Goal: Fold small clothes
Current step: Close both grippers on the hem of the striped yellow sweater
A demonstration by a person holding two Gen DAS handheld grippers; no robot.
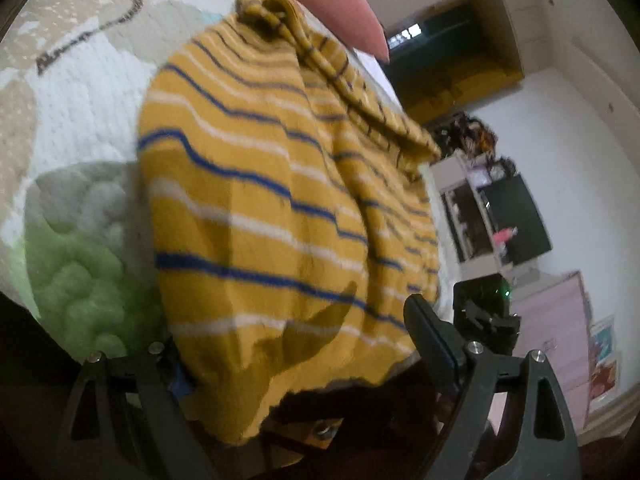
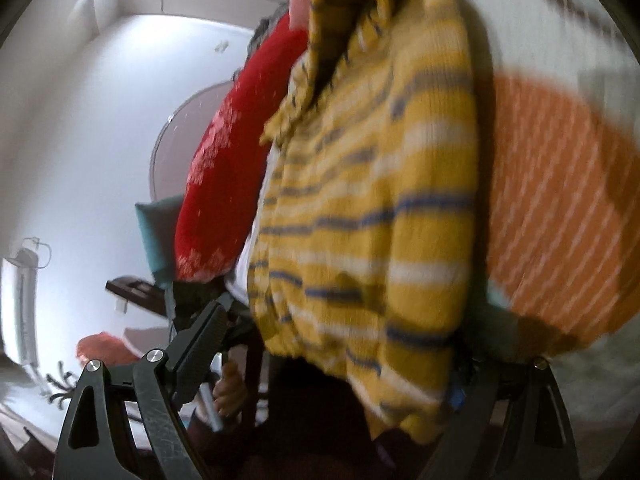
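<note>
A mustard-yellow knit sweater (image 1: pixel 256 184) with blue and white stripes lies flat on the quilted bed cover (image 1: pixel 80 80), its collar at the far end. Its near hem hangs over the bed's edge. My left gripper (image 1: pixel 296 328) stands wide open around that hem; the right finger (image 1: pixel 432 336) sits beside the cloth and the left one is hidden under it. In the right wrist view the sweater (image 2: pixel 372 208) is blurred. My right gripper (image 2: pixel 344 336) is also spread wide around the hem, its left finger (image 2: pixel 200 340) clear of the cloth and its right one covered.
A pink pillow (image 1: pixel 332 4) lies beyond the collar. A red cushion (image 2: pixel 228 184) and a teal one (image 2: pixel 156 224) sit beside the sweater. The quilt has an orange patch (image 2: pixel 560 220). A shelf unit with a dark screen (image 1: pixel 512 216) stands by the wall. A hand (image 2: pixel 228 388) shows low down.
</note>
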